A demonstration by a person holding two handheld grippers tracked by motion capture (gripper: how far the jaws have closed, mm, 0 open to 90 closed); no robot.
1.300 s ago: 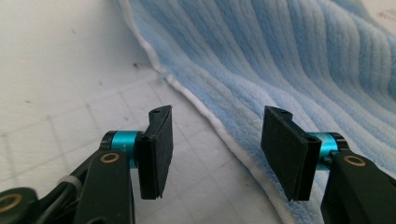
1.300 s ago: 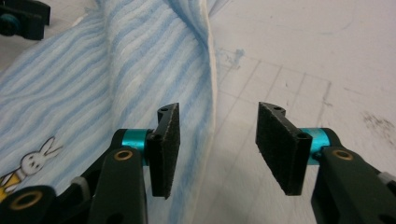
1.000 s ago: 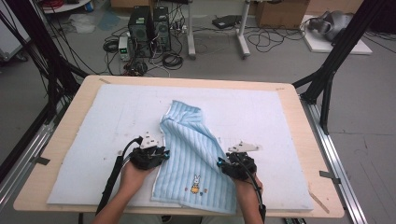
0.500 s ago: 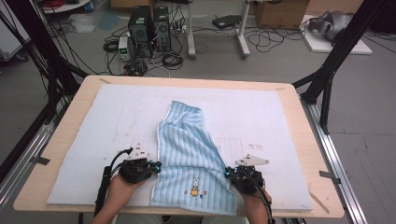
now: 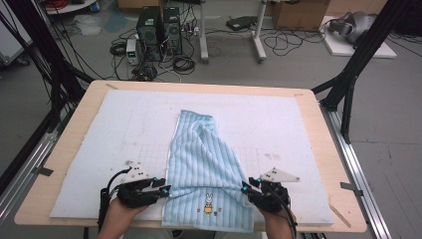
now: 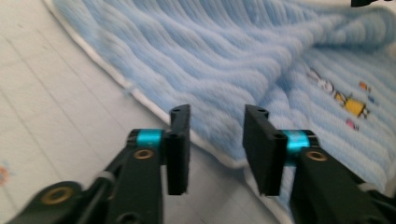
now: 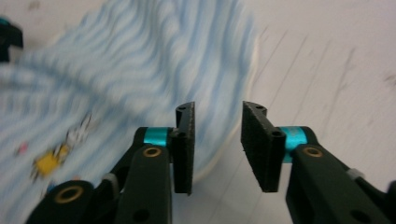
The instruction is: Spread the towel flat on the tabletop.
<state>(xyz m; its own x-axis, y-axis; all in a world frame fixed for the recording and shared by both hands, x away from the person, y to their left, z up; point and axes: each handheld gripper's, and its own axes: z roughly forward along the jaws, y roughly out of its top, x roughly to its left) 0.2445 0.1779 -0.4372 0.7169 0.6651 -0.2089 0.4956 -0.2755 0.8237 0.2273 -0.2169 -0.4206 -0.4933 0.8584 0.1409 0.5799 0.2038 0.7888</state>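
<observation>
A light blue striped towel (image 5: pixel 204 154) lies on the pale padded mat (image 5: pixel 298 129), narrow and bunched at the far end, wide at the near end. A small rabbit embroidery (image 5: pixel 209 201) faces up near its front hem. My left gripper (image 5: pixel 166 190) sits at the towel's near left edge, jaws open. In the left gripper view the gripper (image 6: pixel 217 149) hangs over the towel's (image 6: pixel 224 60) white hem. My right gripper (image 5: pixel 245 188) is at the near right edge, also open. In the right gripper view its jaws (image 7: pixel 217 144) straddle the towel's (image 7: pixel 130 70) edge without closing on it.
The mat covers most of a wooden table (image 5: pixel 64 149), with faint grid lines drawn on it. Black frame struts (image 5: pixel 348 84) stand at the table's far corners. Computers and cables (image 5: pixel 159 35) sit on the floor beyond. Bare mat lies left and right of the towel.
Both hands have drawn back toward the near table edge, pulling the towel's near end wider and flatter. The jaws now stand open at its edges.
</observation>
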